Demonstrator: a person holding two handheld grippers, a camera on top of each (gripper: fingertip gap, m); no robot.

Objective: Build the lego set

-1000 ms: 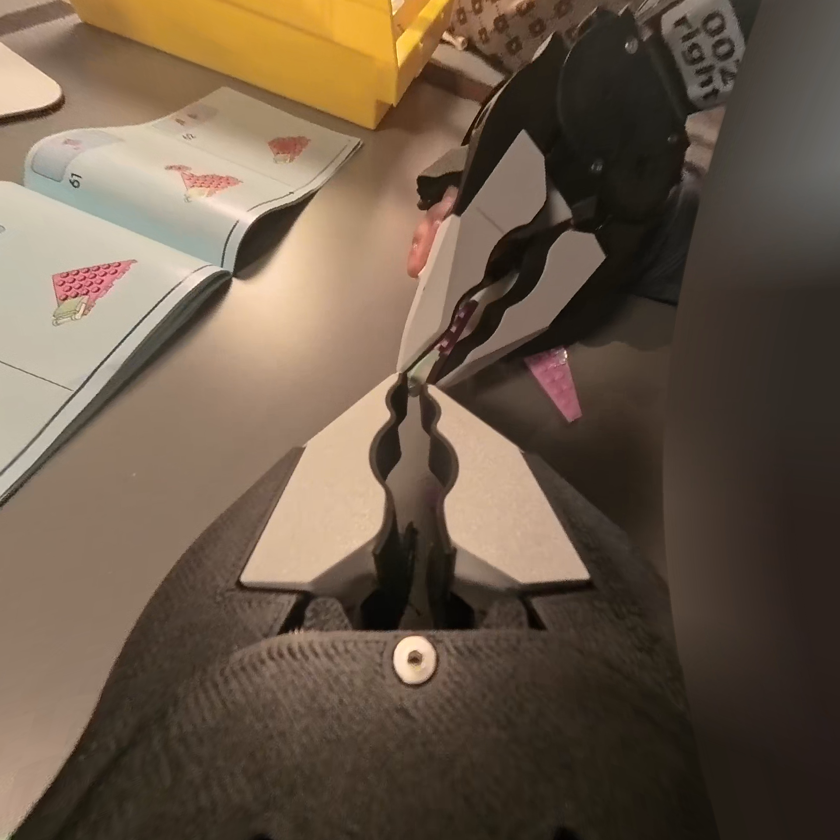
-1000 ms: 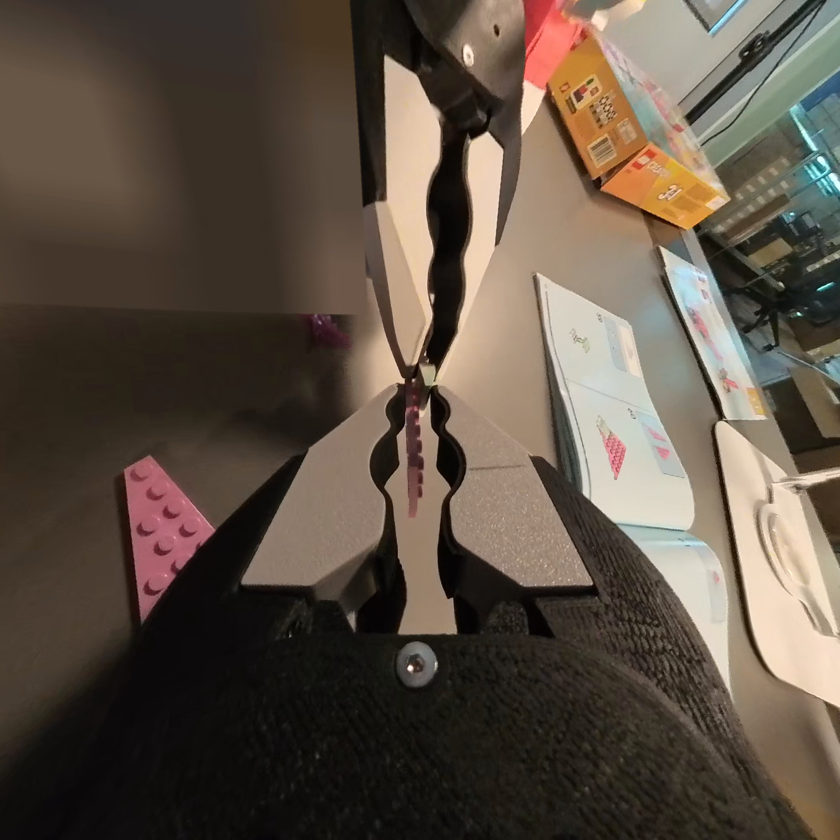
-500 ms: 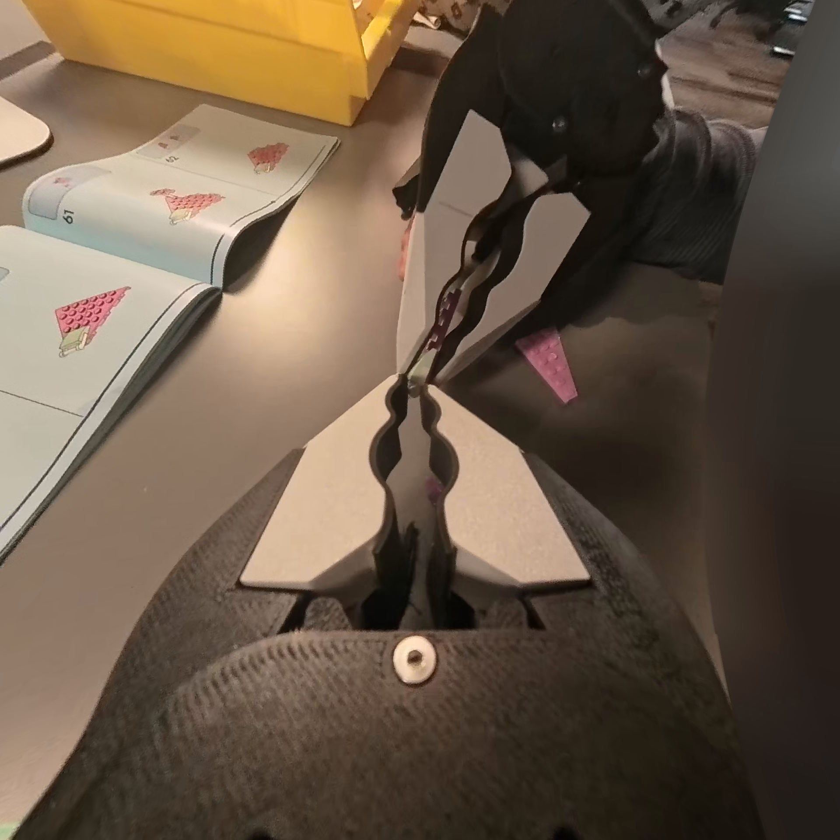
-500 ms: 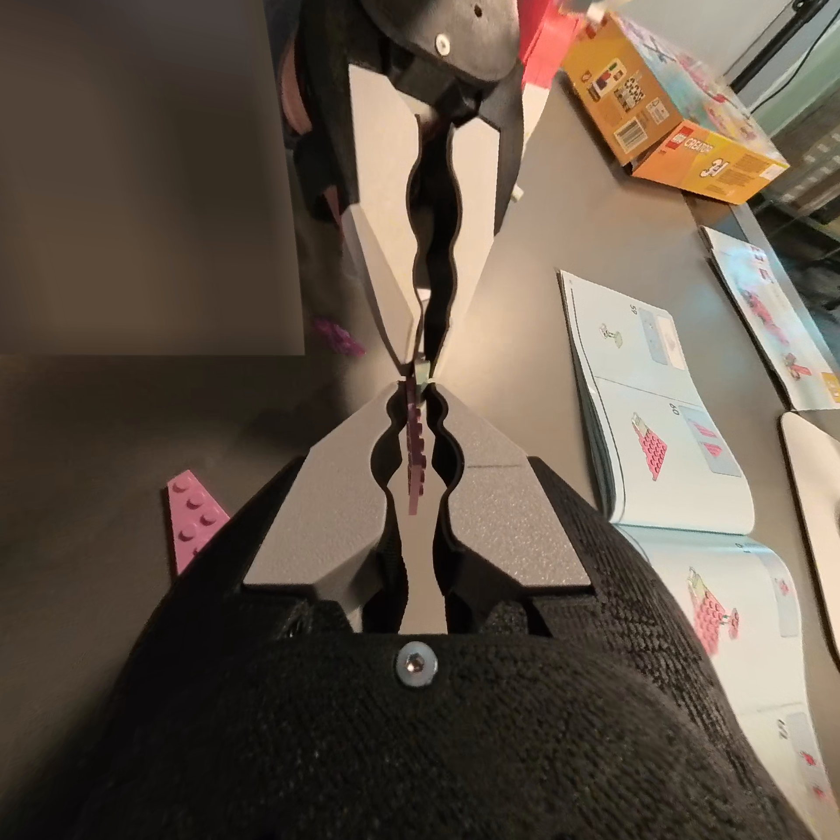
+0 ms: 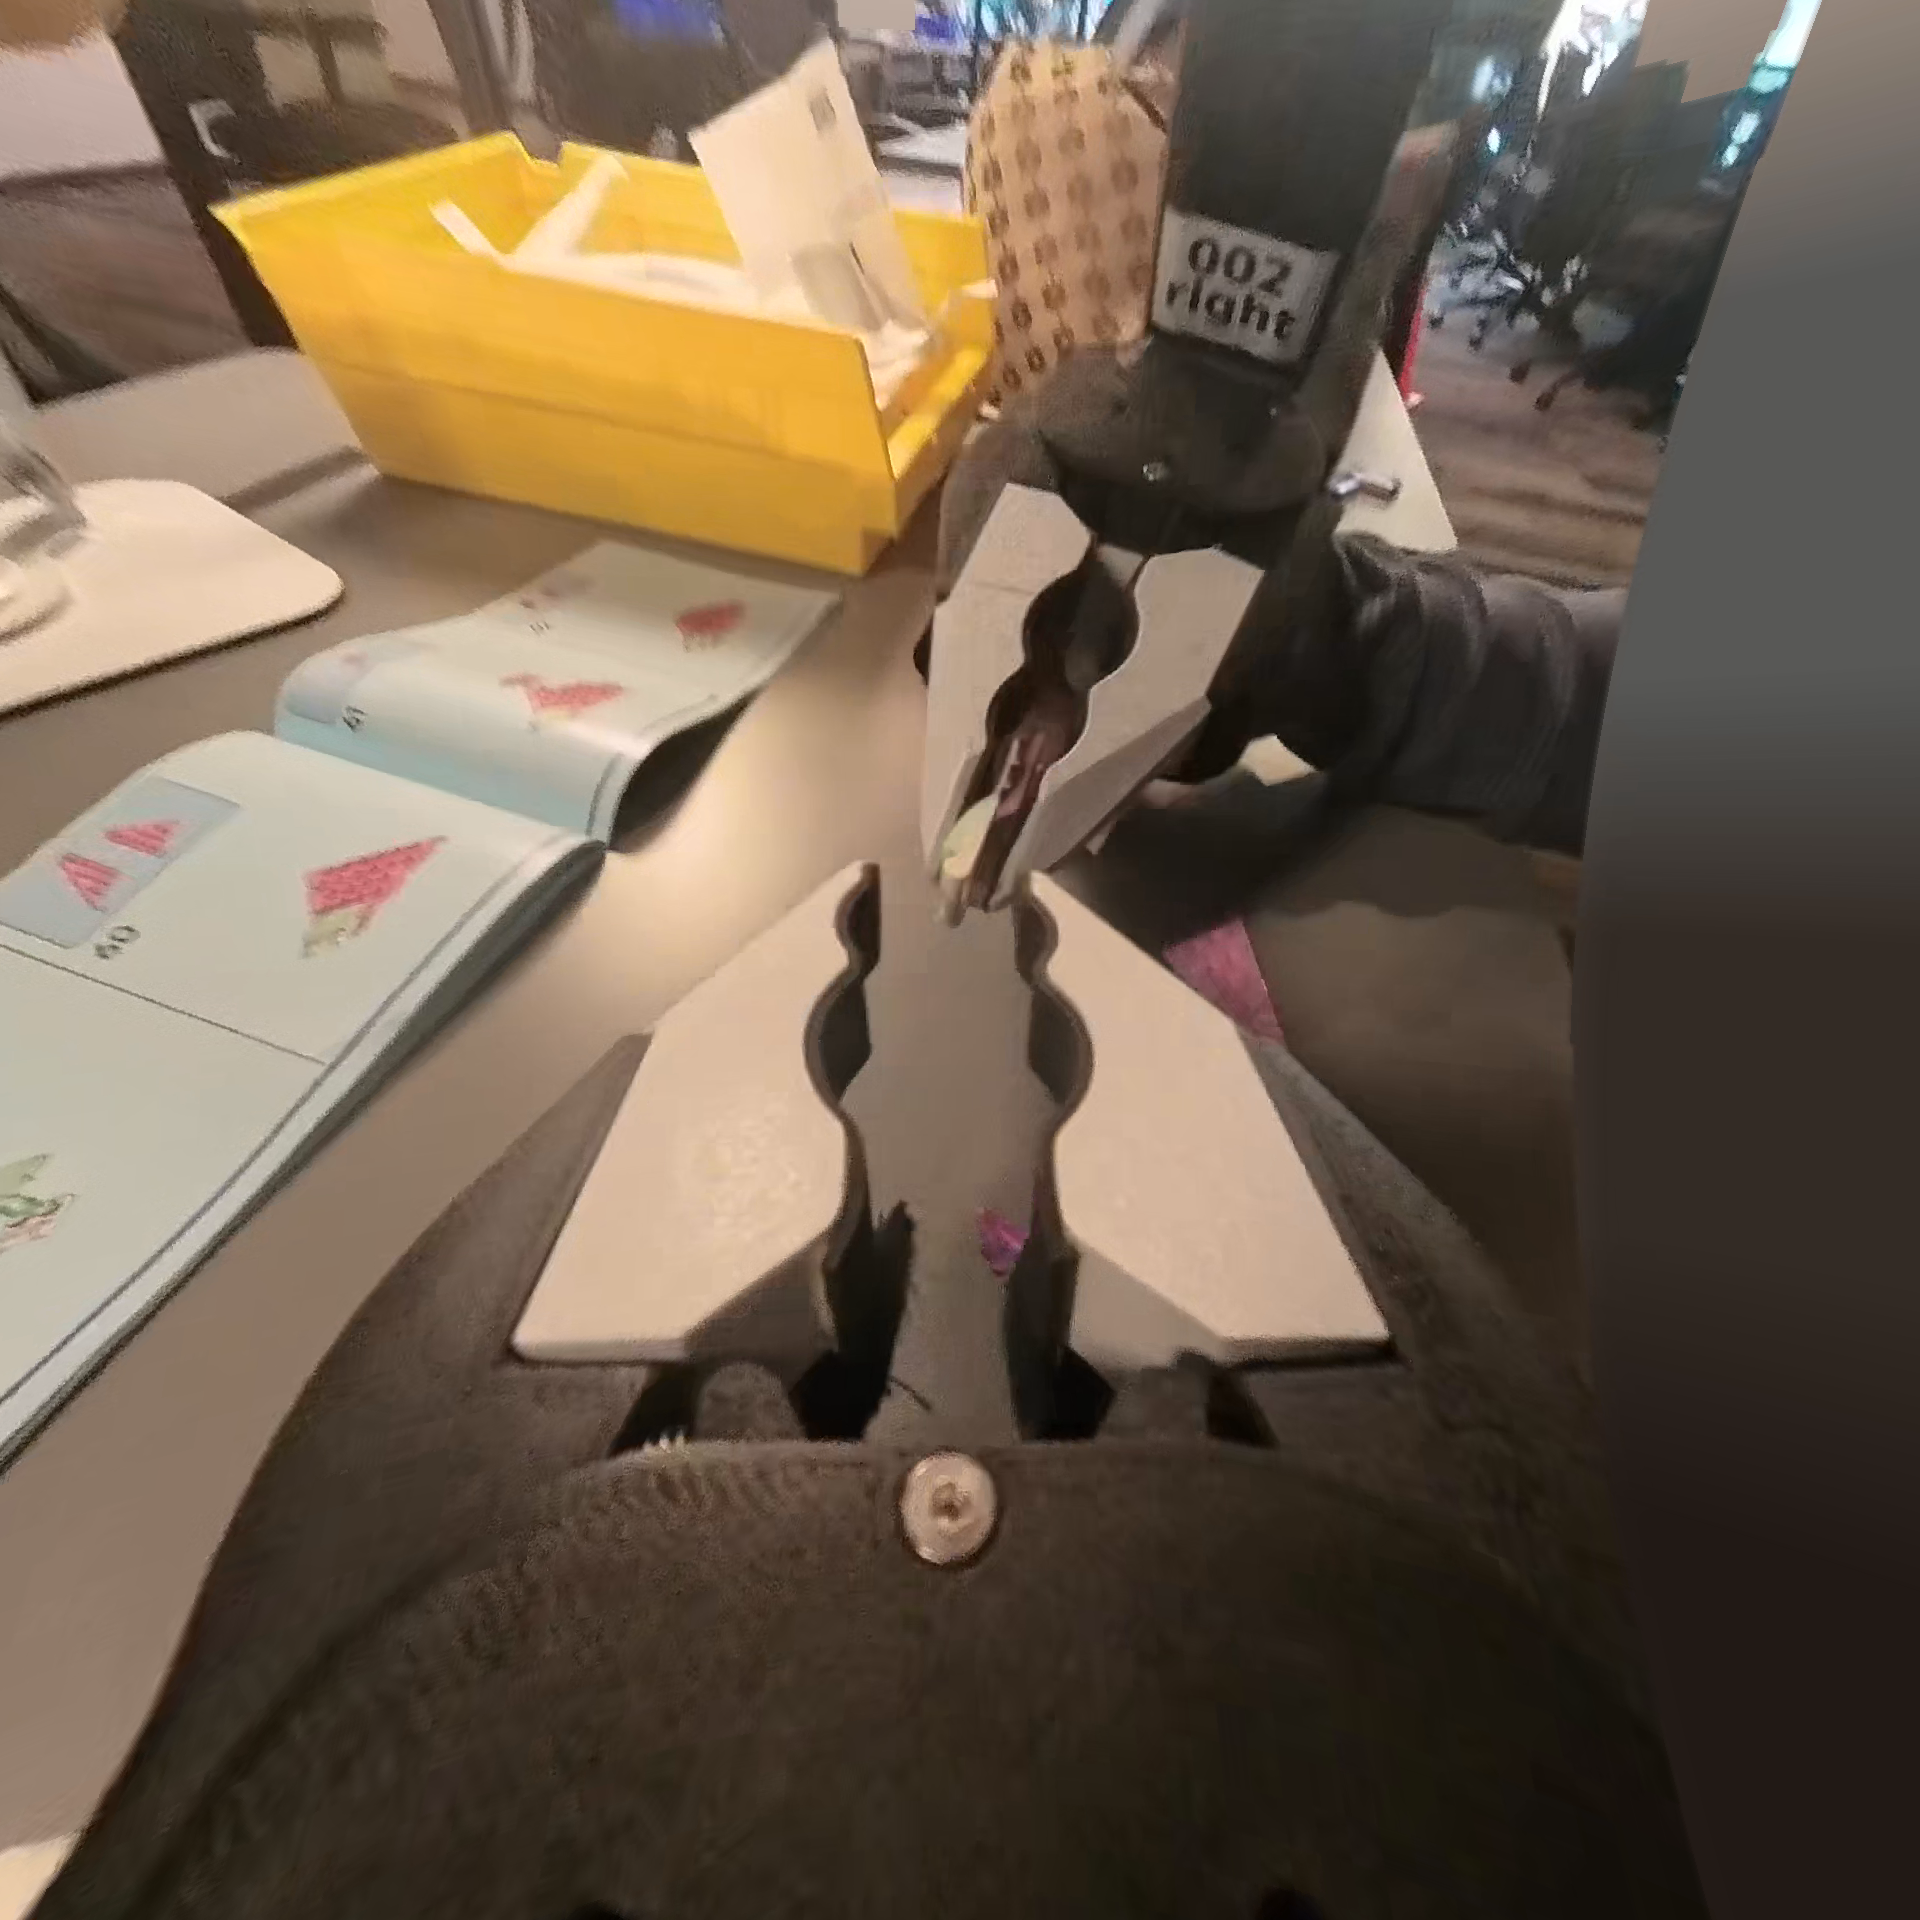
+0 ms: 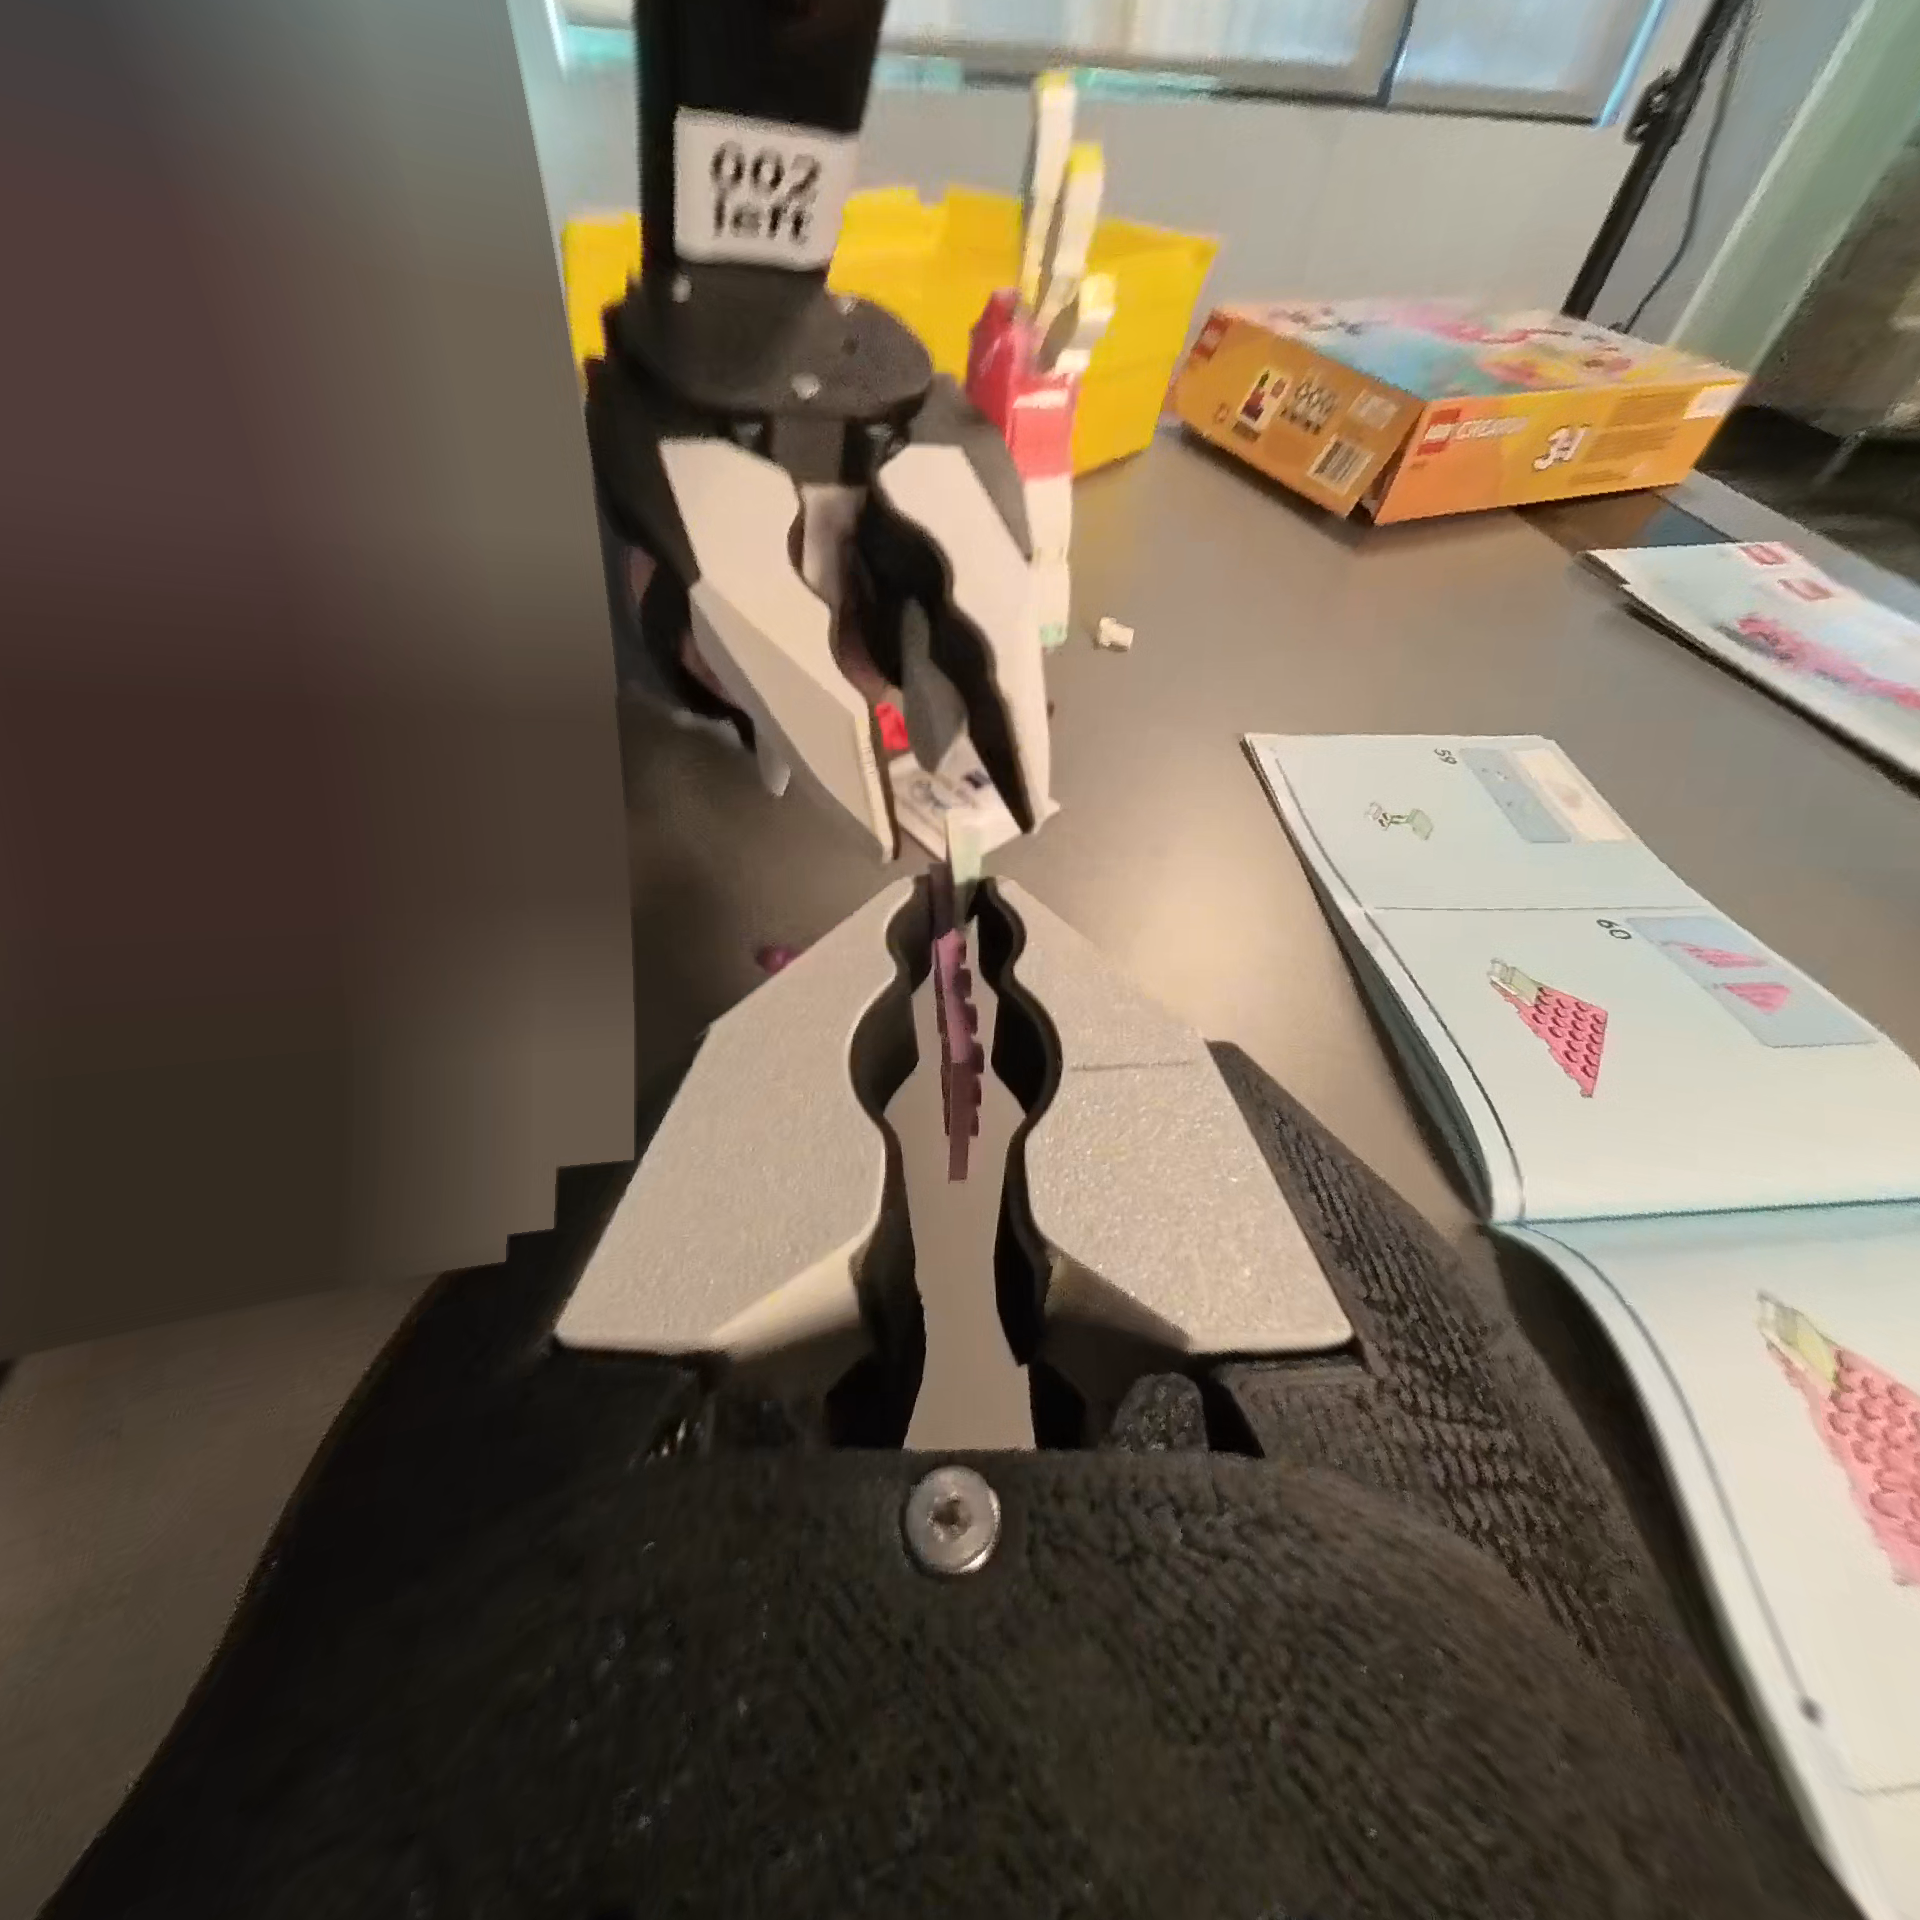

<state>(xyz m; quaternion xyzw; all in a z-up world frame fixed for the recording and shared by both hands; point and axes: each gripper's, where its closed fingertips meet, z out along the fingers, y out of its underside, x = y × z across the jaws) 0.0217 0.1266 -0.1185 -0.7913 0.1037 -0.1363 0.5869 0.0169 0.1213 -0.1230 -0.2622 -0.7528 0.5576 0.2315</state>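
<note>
Risk first: the right gripper (image 6: 951, 894) is clenched on a thin purple studded brick plate (image 6: 958, 1049), held edge-on, with a small pale green brick piece (image 6: 964, 850) attached at its front end and poking past the fingertips. Only the tips appear to bear on the plate; the rest hangs free between the wavy inner faces, so a sideways knock could lever it round or pop the green piece off. That is a judgement, not something observed.

Likeliest cause: the left gripper (image 5: 943, 902). Its jaws stand apart and hold nothing, and the green piece sits just at their mouth; whether a fingertip touches it I cannot tell. If these fingers shut off-centre, or either hand drifts, the plate may twist out of the right-hand grip and drop to the grey tabletop (image 5: 790, 748).

Surroundings, left to right in the left wrist view: a white mat (image 5: 156, 582) with a clear glass on it, an open pale blue instruction booklet (image 5: 343, 831) lying close beside the left gripper, a yellow plastic bin (image 5: 623, 384) of white papers behind it, and a loose pink wedge-shaped plate (image 5: 1221, 971) on the table partly hidden by the left gripper's right finger. The right wrist view adds an orange cardboard box (image 6: 1455, 416) farther back. Nothing lies between the two grippers; the booklet limits leftward room.
</note>
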